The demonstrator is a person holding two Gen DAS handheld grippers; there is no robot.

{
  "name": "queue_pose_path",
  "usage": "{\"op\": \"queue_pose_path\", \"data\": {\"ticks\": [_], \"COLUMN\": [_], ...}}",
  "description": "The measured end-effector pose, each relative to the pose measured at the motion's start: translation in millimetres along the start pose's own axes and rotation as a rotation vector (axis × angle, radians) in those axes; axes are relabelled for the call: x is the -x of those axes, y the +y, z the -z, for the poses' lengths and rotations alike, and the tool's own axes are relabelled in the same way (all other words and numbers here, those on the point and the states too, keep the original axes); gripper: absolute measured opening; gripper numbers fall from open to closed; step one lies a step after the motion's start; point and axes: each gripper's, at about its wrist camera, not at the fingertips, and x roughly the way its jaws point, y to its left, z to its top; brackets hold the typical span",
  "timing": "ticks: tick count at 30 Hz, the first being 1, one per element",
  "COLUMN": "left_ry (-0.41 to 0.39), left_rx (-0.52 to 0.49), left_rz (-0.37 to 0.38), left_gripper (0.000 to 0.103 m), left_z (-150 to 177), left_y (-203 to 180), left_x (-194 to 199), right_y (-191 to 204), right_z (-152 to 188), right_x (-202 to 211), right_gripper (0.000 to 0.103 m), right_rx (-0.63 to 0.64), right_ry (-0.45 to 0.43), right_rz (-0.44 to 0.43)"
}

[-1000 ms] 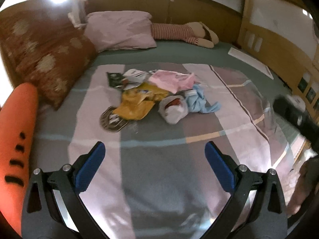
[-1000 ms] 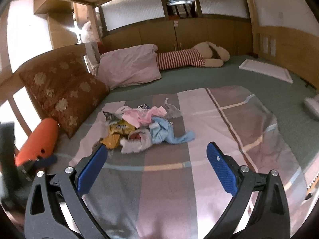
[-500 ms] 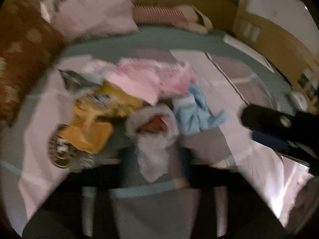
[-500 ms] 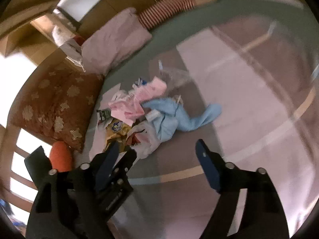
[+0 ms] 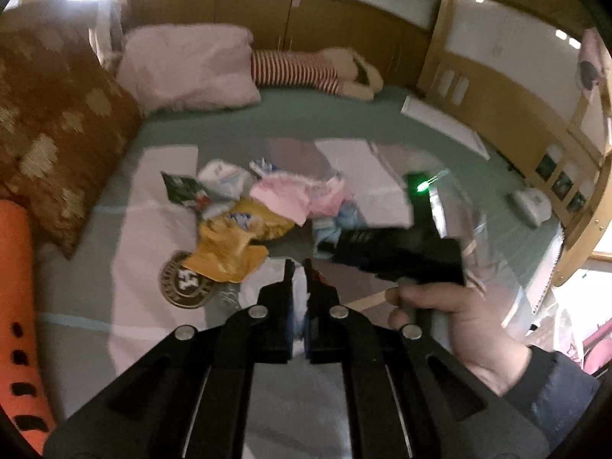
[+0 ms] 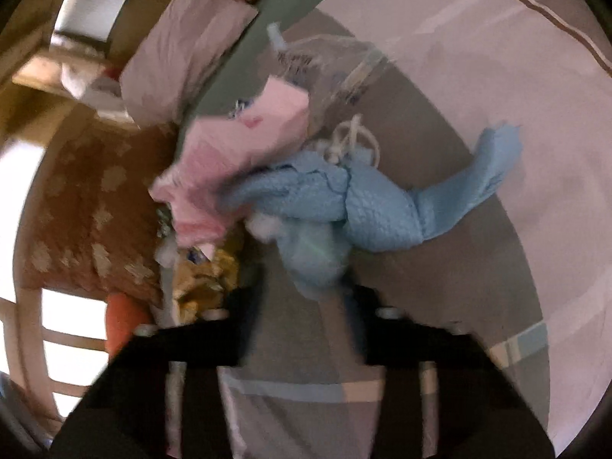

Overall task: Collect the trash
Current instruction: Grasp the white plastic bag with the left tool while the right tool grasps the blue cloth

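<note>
Closing within the last second, the left gripper (image 5: 298,267) pinches a white scrap; the right gripper (image 6: 306,290) nips the crumpled blue paper towel (image 6: 344,206) mid-bed, so collecting has begun.

A crumpled blue paper towel (image 6: 344,206) lies against pink packaging (image 6: 237,153) on the striped blanket (image 6: 516,76), beside a brown cushion (image 6: 88,206).

Left wrist cam sits higher, angled down across the bed (image 5: 153,298) toward the headboard wall, whole trash pile (image 5: 260,214) in view. Right wrist cam is rolled sideways and much closer, right over that same pile (image 6: 290,176). Both catch the brown pillow (image 5: 49,130).
</note>
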Motion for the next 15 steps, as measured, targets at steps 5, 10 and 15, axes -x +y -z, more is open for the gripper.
{"op": "queue_pose_path", "data": {"ticks": [5, 10, 15], "left_ry": [-0.074, -0.081, -0.075], "left_rx": [0.006, 0.086, 0.089], "left_rz": [-0.019, -0.02, -0.04], "left_gripper": [0.004, 0.004, 0.004], "left_z": [5, 16, 25], "left_y": [12, 32, 30], "left_x": [48, 71, 78], "right_y": [29, 44, 53], "right_z": [23, 71, 113], "right_x": [35, 87, 139], "right_gripper": [0.009, 0.009, 0.009], "right_rx": [0.205, 0.383, 0.538], "right_ry": [-0.013, -0.029, -0.139], "right_rz": [0.004, -0.045, -0.056]}}
